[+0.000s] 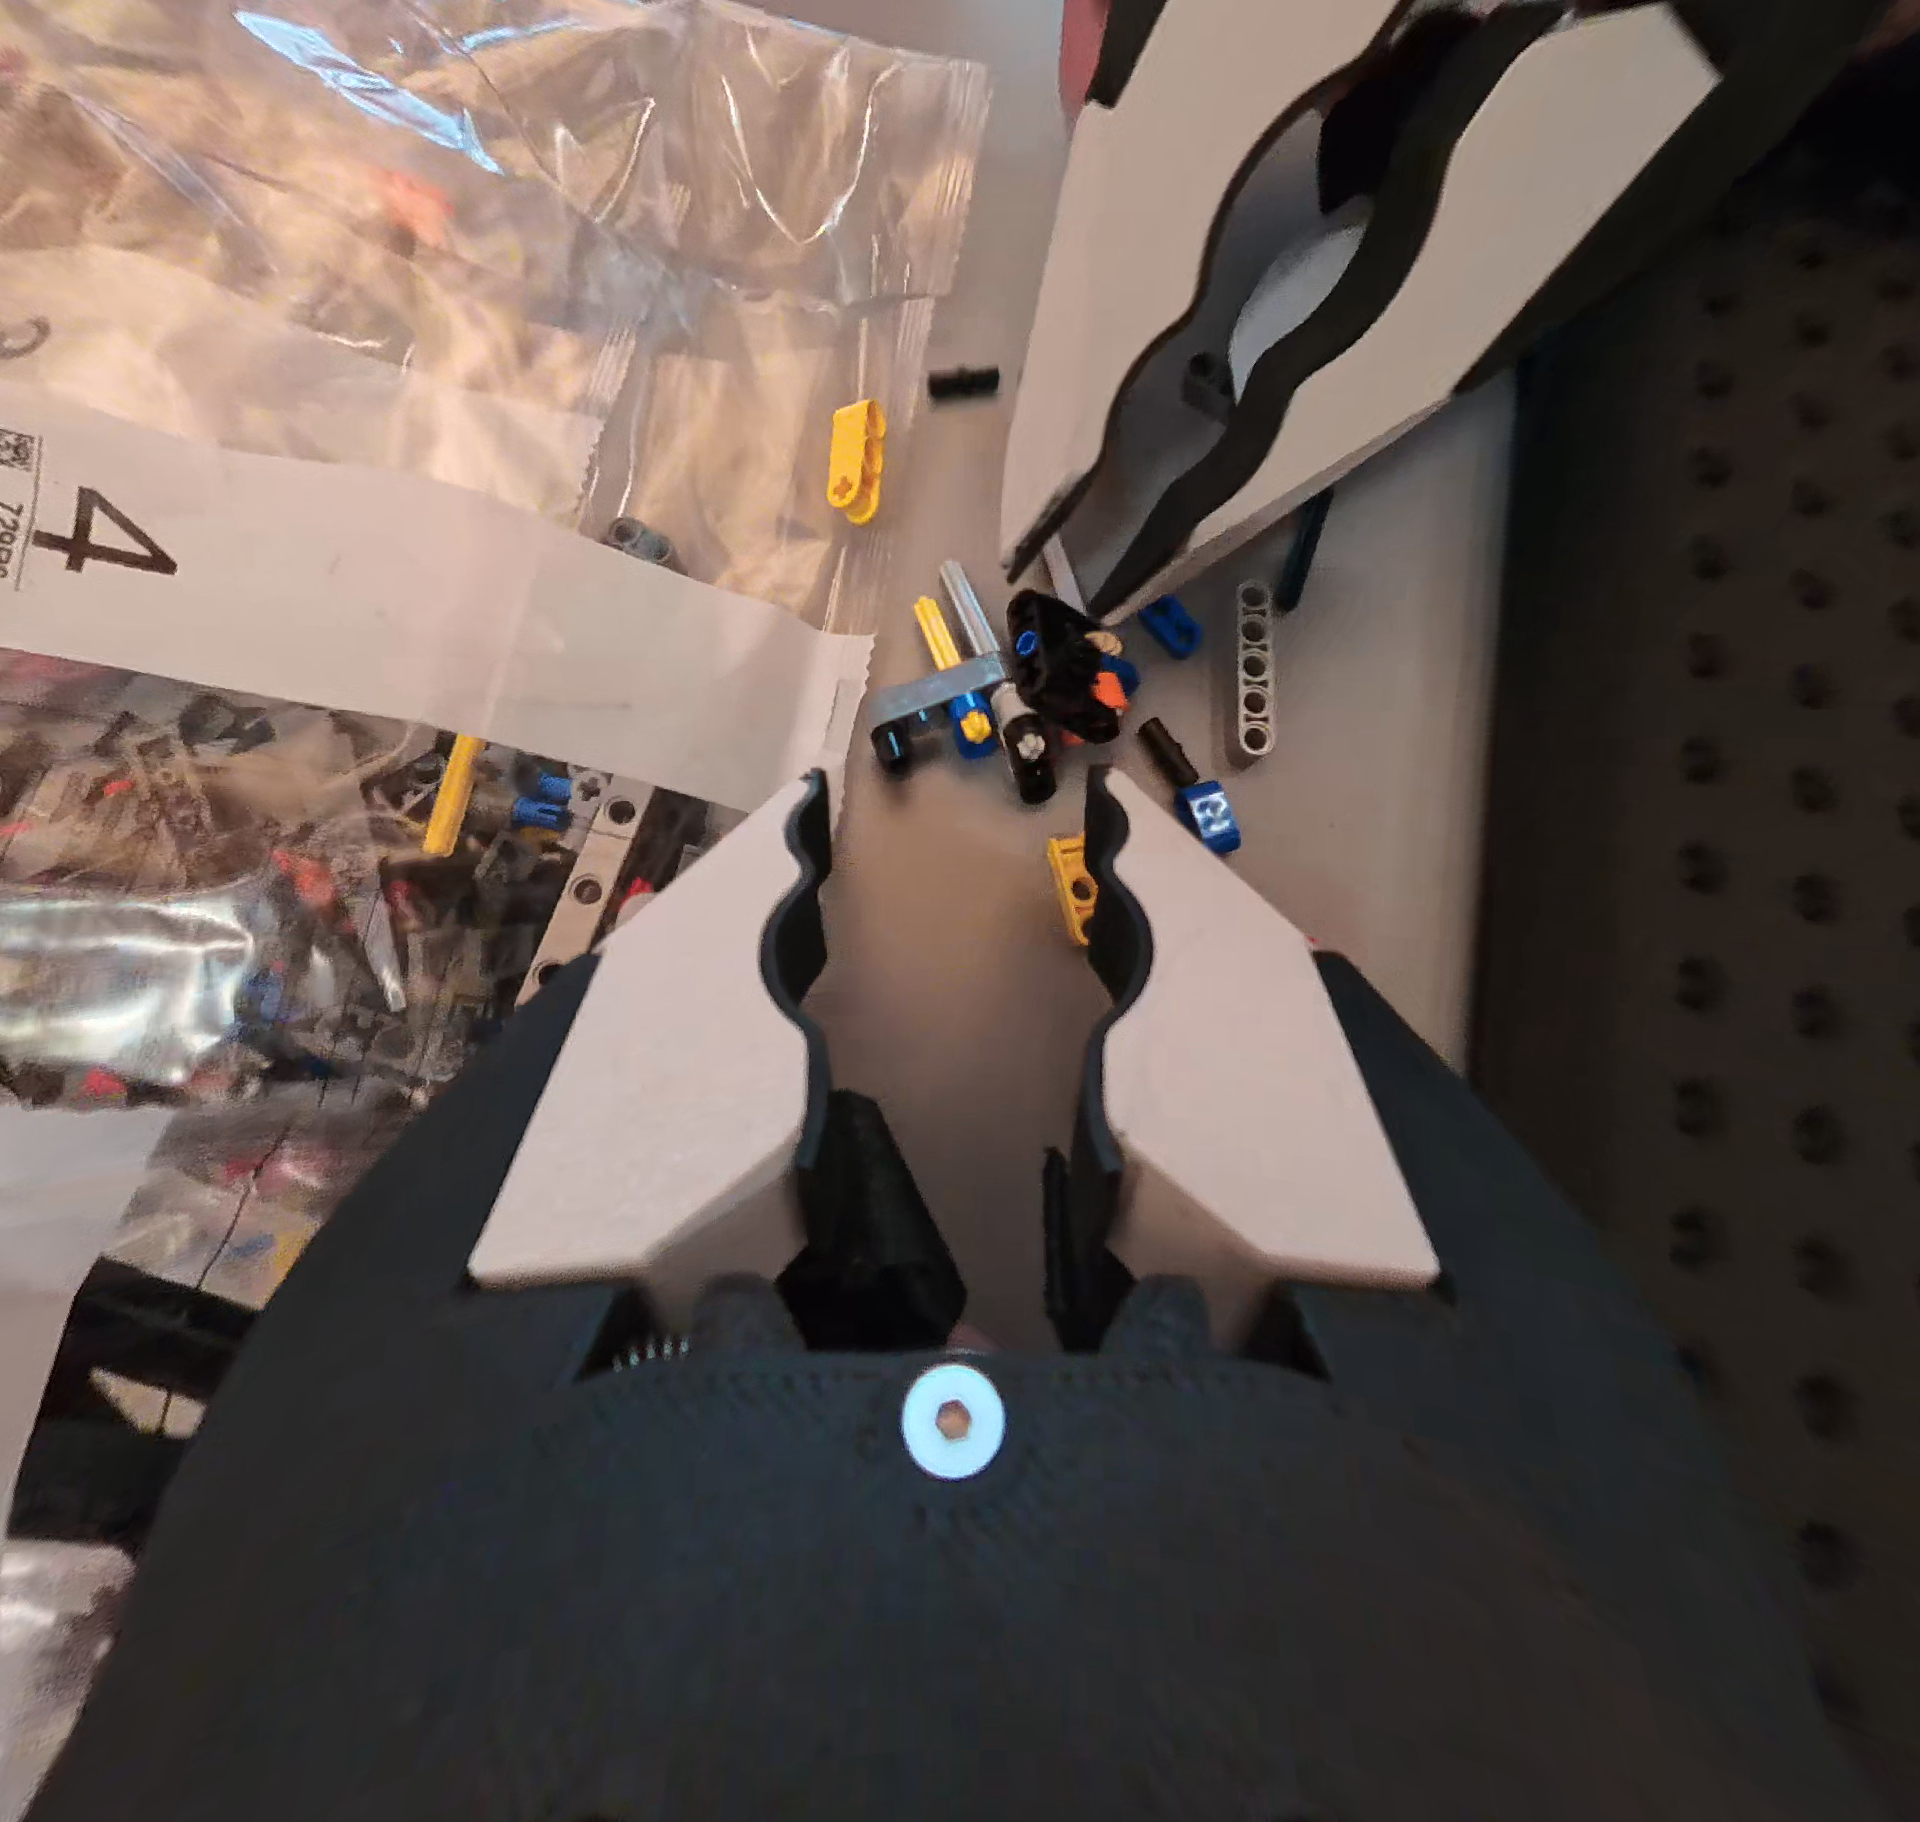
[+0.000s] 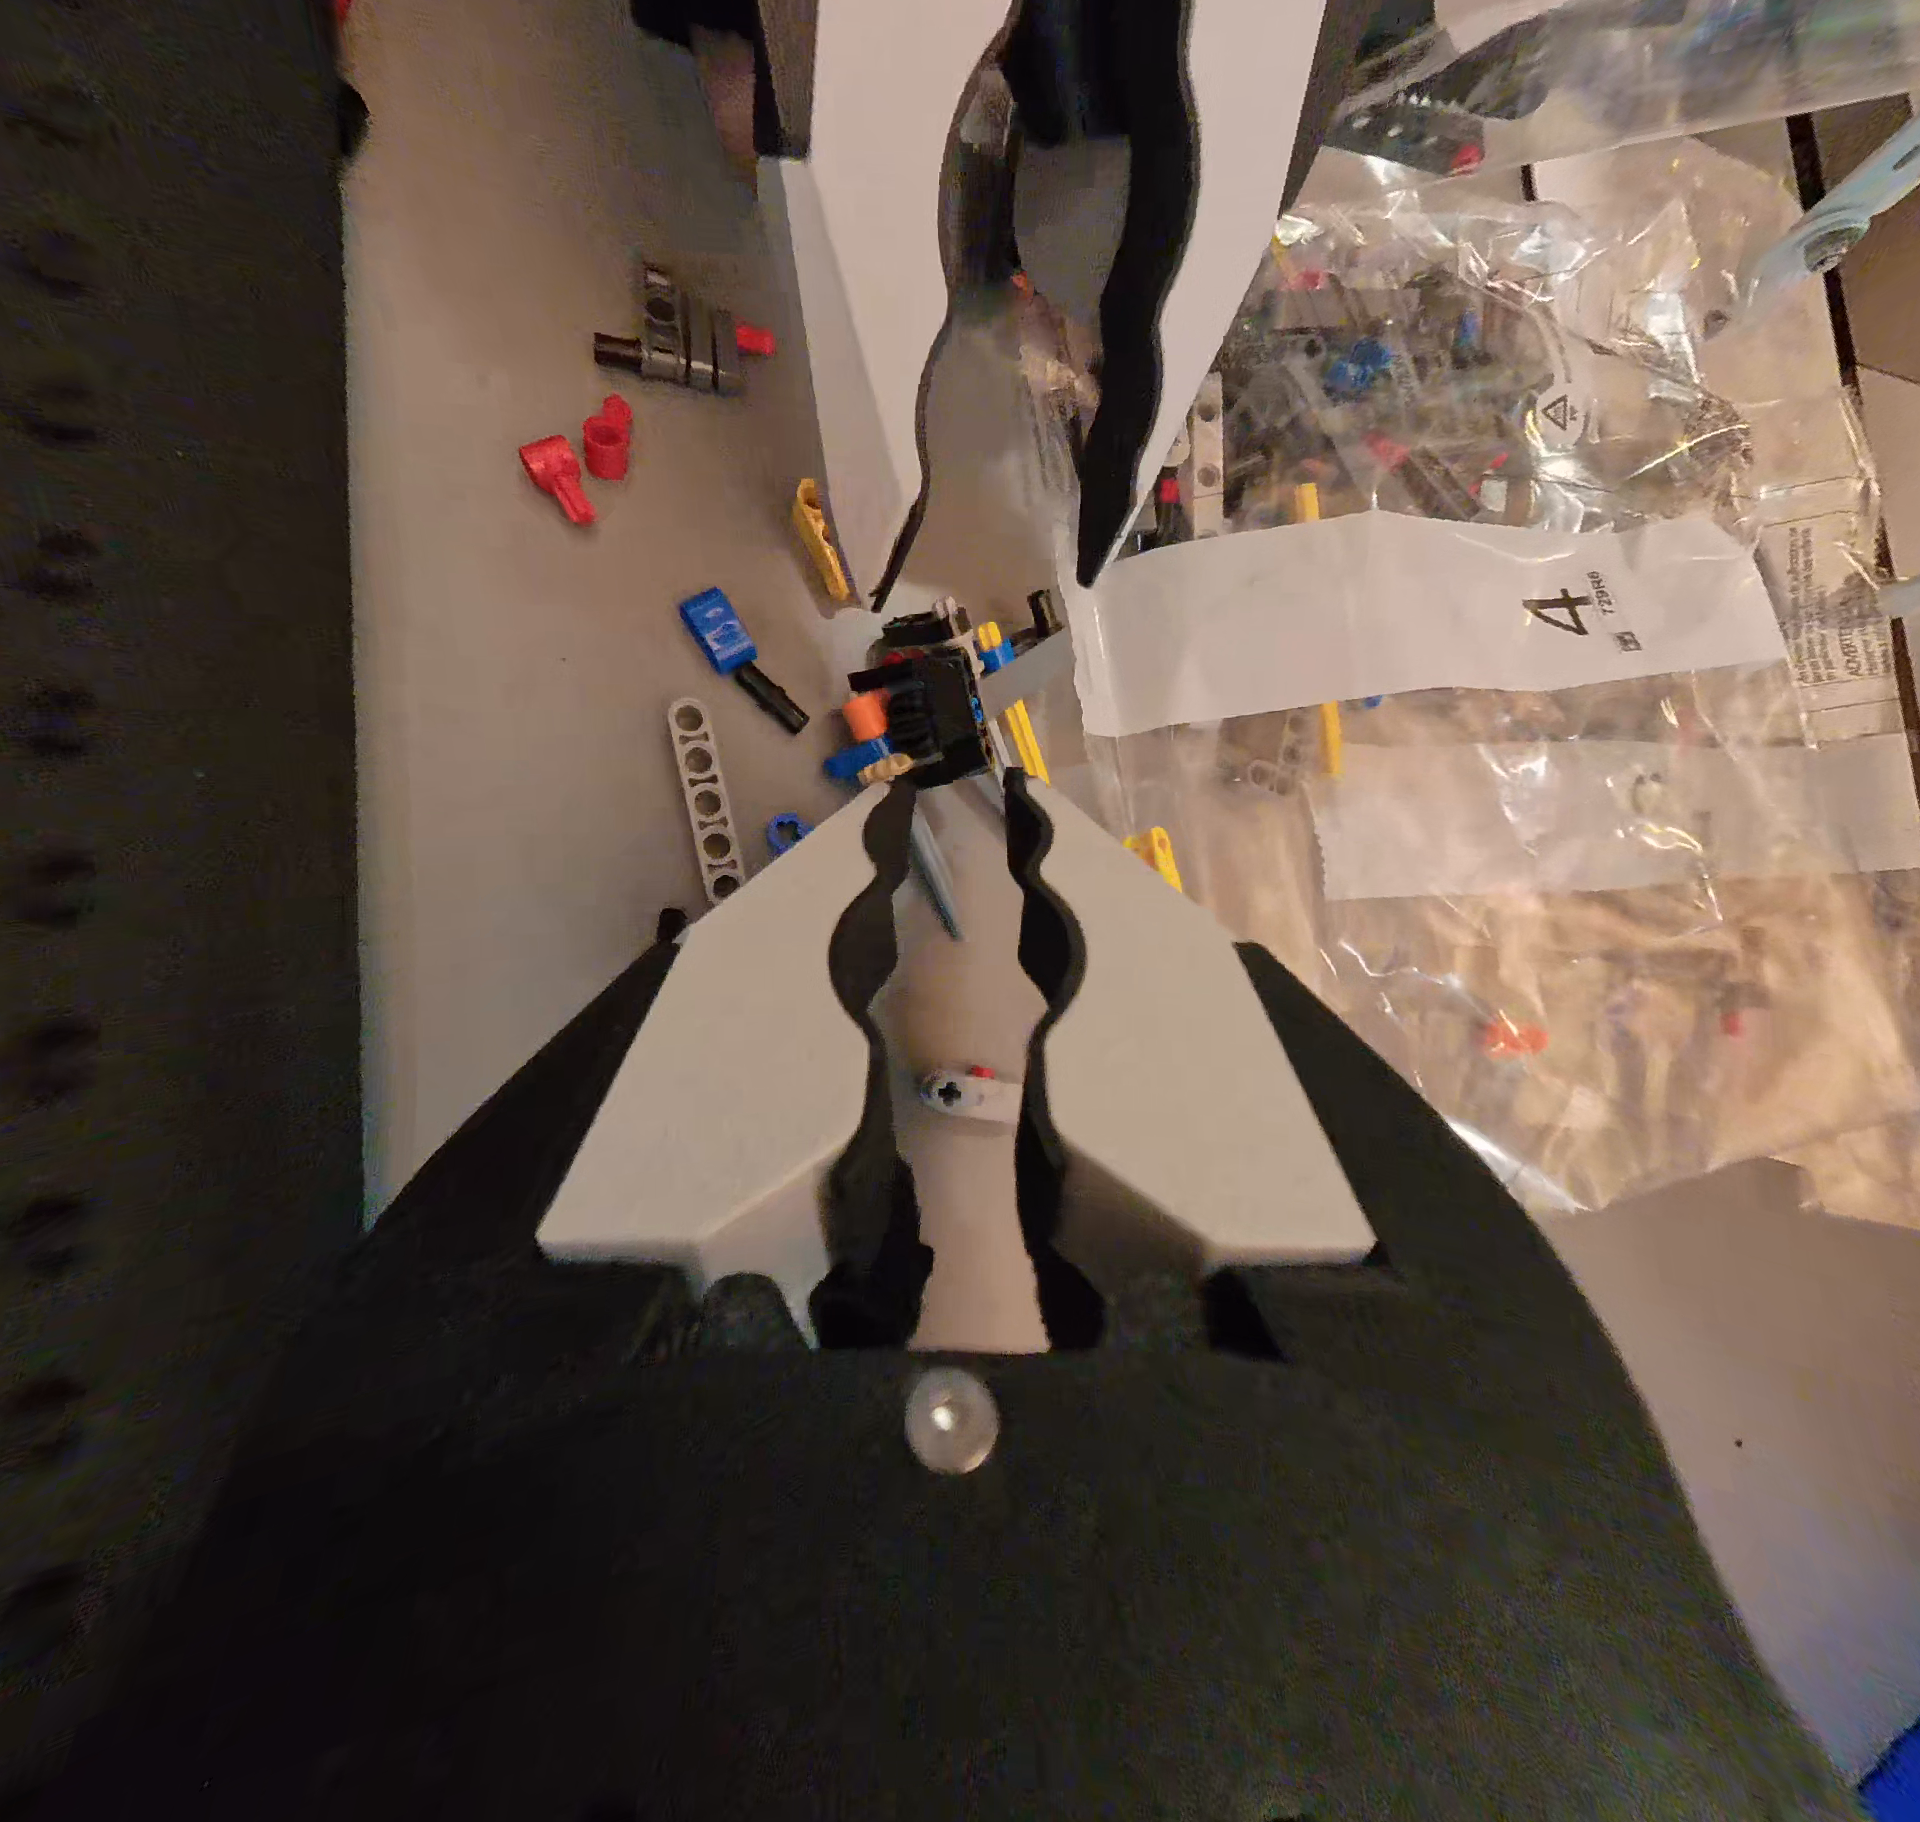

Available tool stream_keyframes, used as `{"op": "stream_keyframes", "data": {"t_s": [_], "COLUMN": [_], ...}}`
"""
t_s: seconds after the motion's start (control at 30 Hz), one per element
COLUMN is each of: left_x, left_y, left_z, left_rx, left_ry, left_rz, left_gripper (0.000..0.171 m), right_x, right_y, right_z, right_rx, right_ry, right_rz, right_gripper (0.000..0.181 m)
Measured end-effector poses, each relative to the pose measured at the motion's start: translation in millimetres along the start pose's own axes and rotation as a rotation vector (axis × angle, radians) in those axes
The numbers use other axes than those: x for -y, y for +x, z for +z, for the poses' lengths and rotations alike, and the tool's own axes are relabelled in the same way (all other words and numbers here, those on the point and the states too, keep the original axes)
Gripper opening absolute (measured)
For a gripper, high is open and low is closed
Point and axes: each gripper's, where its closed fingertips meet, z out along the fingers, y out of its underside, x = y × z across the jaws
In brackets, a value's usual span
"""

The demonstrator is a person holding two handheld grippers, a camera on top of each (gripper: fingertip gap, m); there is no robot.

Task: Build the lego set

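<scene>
The contents of the clear plastic bags [image 1: 436,245] beside me are a jumble behind glare and creases, so I cannot sort out single parts in there; the bags run off the frame edges. A white band [image 2: 1423,619] crosses one bag. My right tool's tips partly cover a thin grey axle [image 2: 935,884] in the right wrist view, and the far tool blocks the parts behind it in each view.

The small lego assembly [image 1: 1065,666] is a black geared block with orange, blue and tan bits on it, joined to a grey angled beam [image 1: 935,697] and yellow and grey axles. It lies on the pale table [image 1: 935,941] among loose pieces: a grey holed beam [image 1: 1254,671], a blue connector on a black pin [image 1: 1195,785], yellow connectors [image 1: 858,460], and red pieces [image 2: 577,453] farther off.

My left tool [image 1: 956,796] stands wide apart and empty, the assembly just ahead of its tips. My right tool [image 2: 956,801] is narrowly parted, gripping nothing, its tips just beside the assembly from the opposite side.
</scene>
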Motion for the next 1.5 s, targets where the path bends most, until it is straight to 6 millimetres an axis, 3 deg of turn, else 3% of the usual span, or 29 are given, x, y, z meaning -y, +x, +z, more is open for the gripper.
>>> {"op": "stream_keyframes", "data": {"t_s": [0.17, 0.27, 0.43, 0.5, 0.63, 0.67, 0.77, 0.97, 1.03, 1.5], "left_x": [0, 1, 5, 6, 7, 5, 2, 13, 18, 27], "left_y": [0, -1, 2, 5, 9, 7, 4, 4, 7, 2], "left_z": [6, 4, 0, 0, 3, 4, 5, -4, -5, -9], "left_rx": [0.025, 0.039, 0.043, 0.040, 0.017, 0.032, 0.043, 0.046, 0.037, 0.029], "left_ry": [-0.022, -0.016, -0.007, -0.009, -0.008, -0.024, -0.035, 0.036, 0.059, 0.133], "left_rz": [0.036, 0.042, 0.072, 0.078, 0.070, 0.077, 0.068, 0.062, 0.074, 0.020], "left_gripper": [0.039, 0.034, 0.031, 0.031, 0.031, 0.031, 0.031, 0.027, 0.016, 0.009], "right_x": [2, -1, 7, 2, -4, -4, -3, 2, 5, 12], "right_y": [-9, -13, 1, 9, 4, 5, 6, 22, 23, 32], "right_z": [0, -1, -6, -1, 14, 17, 19, 8, 8, -1], "right_rx": [0.052, 0.064, 0.012, -0.026, -0.013, -0.023, -0.038, -0.123, -0.137, -0.256], "right_ry": [0.015, -0.001, 0.050, 0.013, -0.064, -0.082, -0.099, -0.064, -0.054, -0.066], "right_rz": [-0.007, -0.032, 0.025, 0.033, -0.023, -0.045, -0.062, -0.001, -0.009, -0.083], "right_gripper": [0.013, 0.000, 0.013, 0.018, 0.018, 0.009, 0.007, 0.007, 0.006, 0.005]}}
